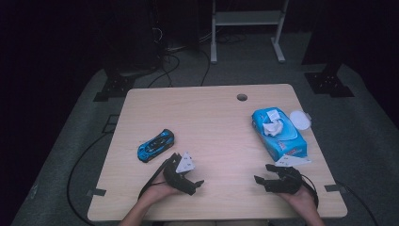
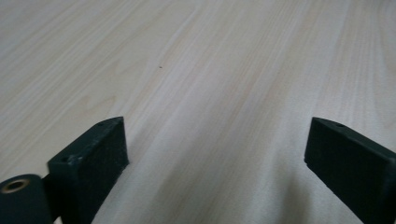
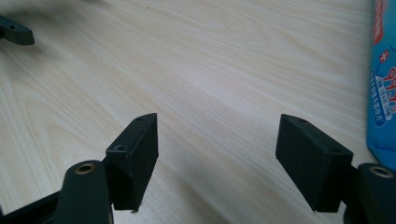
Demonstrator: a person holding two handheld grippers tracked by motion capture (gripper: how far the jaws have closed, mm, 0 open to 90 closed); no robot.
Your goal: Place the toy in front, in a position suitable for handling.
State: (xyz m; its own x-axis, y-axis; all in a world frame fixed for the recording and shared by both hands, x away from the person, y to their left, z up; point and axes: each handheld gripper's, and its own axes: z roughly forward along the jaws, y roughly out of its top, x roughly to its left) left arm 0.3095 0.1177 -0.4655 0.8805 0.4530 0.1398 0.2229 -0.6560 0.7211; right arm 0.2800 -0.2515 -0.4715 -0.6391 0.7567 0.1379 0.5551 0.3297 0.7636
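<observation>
I am keeping the left gripper [image 1: 188, 181] and right gripper [image 1: 267, 175] low in the frame, jaws apart and empty, ready between the toy car [image 1: 155, 145] at left and the wipes pack [image 1: 278, 133] at right.

We are looking at a pale wooden table [image 1: 211, 122] with a round hole [image 1: 242, 97] near its far edge. A blue toy car [image 1: 155, 145] is lying on its left part, while a blue pack of wipes [image 1: 279, 134] and a white lid [image 1: 299, 119] are lying together at its right.
</observation>
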